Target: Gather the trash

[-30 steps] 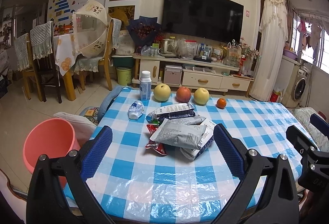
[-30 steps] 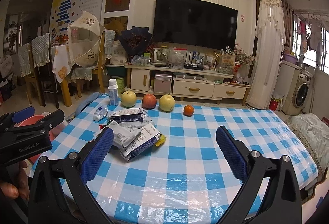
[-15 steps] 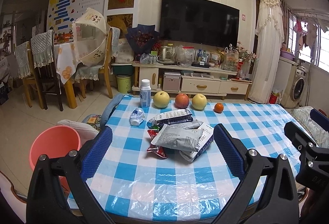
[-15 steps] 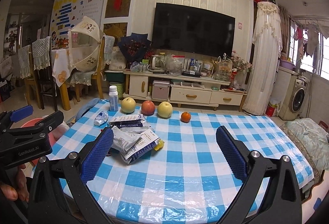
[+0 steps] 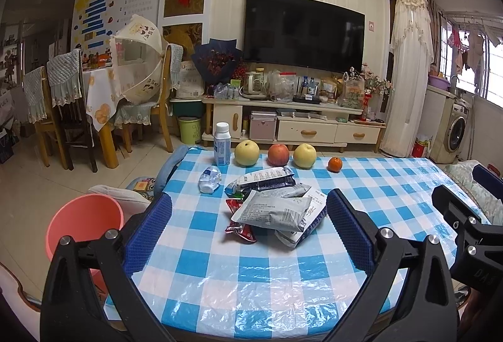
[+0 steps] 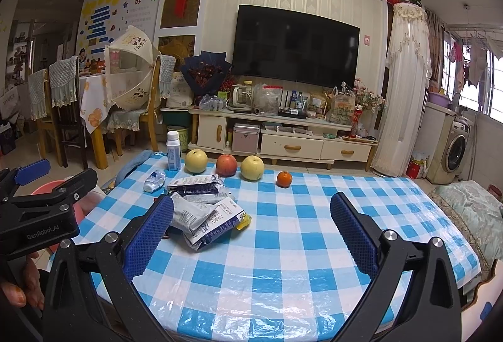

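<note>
A pile of empty snack wrappers (image 5: 276, 210) lies on the blue-and-white checked table (image 5: 251, 279); it also shows in the right wrist view (image 6: 204, 213). A crushed clear plastic bottle (image 5: 209, 179) lies left of the pile, also seen in the right wrist view (image 6: 154, 180). A pink bin (image 5: 83, 225) stands on the floor left of the table. My left gripper (image 5: 250, 235) is open and empty, above the table's near edge, short of the pile. My right gripper (image 6: 251, 232) is open and empty, to the right of the pile.
An upright white bottle (image 5: 222, 144), two yellow pears (image 5: 247, 152), a red apple (image 5: 278, 154) and a small orange (image 5: 335, 164) line the table's far edge. Chairs and a covered dining table (image 5: 94, 96) stand at left. A TV cabinet (image 5: 292, 125) stands behind.
Both grippers have pulled back and risen a little, so the table and pile look smaller and farther. Both stay open. Nothing on the table has moved.
</note>
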### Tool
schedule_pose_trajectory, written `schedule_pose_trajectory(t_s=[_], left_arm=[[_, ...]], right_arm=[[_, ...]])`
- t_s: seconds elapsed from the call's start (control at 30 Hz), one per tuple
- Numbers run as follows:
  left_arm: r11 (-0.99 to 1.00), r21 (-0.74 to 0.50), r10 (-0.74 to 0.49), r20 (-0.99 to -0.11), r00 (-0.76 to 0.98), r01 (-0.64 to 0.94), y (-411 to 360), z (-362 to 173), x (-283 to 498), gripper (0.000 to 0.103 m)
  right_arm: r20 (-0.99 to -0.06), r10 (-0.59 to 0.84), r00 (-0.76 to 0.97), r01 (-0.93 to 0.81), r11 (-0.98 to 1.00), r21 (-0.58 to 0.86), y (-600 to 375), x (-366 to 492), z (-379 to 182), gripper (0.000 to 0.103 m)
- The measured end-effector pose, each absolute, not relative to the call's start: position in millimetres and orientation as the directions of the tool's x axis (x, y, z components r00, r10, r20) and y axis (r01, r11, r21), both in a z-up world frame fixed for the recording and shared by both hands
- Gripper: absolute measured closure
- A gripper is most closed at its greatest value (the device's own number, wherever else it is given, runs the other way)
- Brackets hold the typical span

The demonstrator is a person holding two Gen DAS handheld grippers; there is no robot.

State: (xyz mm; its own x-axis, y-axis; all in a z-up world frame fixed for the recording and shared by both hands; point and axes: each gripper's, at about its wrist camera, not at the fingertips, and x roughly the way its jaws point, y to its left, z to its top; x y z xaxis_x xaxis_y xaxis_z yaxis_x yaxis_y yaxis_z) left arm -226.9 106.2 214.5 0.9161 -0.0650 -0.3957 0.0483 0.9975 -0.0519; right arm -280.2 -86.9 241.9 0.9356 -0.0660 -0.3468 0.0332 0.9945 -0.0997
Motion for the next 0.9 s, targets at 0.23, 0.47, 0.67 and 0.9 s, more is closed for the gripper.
schedule_pose_trajectory(t_s=[0.23, 0.47, 0.67, 0.9], left_arm=[[0.999, -0.031, -0.053, -0.404, 0.913, 0.044, 107.2, 208.8, -222.8, 0.004], [0.999, -0.025, -0.04, -0.432, 0.901, 0.033, 113.8, 189.1, -206.0, 0.004], [1.0, 0.003, -0.019, -0.476, 0.879, 0.023, 128.4, 158.4, -184.1, 0.004], [0.996, -0.04, -0.087, -0.554, 0.828, 0.078, 143.2, 118.4, -151.1, 0.004]], right_arm=[[-0.376, -0.046, 0.925, 0.015, 0.996, -0.085, -83.7, -274.0, 231.3, 0.004], [-0.444, 0.039, 0.895, -0.051, 0.999, -0.016, -91.9, -246.3, 202.0, 0.004], [-0.516, 0.104, 0.851, -0.097, 0.994, 0.04, -101.4, -215.5, 150.3, 0.004], [-0.591, 0.241, 0.77, -0.126, 0.965, 0.23, -124.1, -177.3, 103.5, 0.004]])
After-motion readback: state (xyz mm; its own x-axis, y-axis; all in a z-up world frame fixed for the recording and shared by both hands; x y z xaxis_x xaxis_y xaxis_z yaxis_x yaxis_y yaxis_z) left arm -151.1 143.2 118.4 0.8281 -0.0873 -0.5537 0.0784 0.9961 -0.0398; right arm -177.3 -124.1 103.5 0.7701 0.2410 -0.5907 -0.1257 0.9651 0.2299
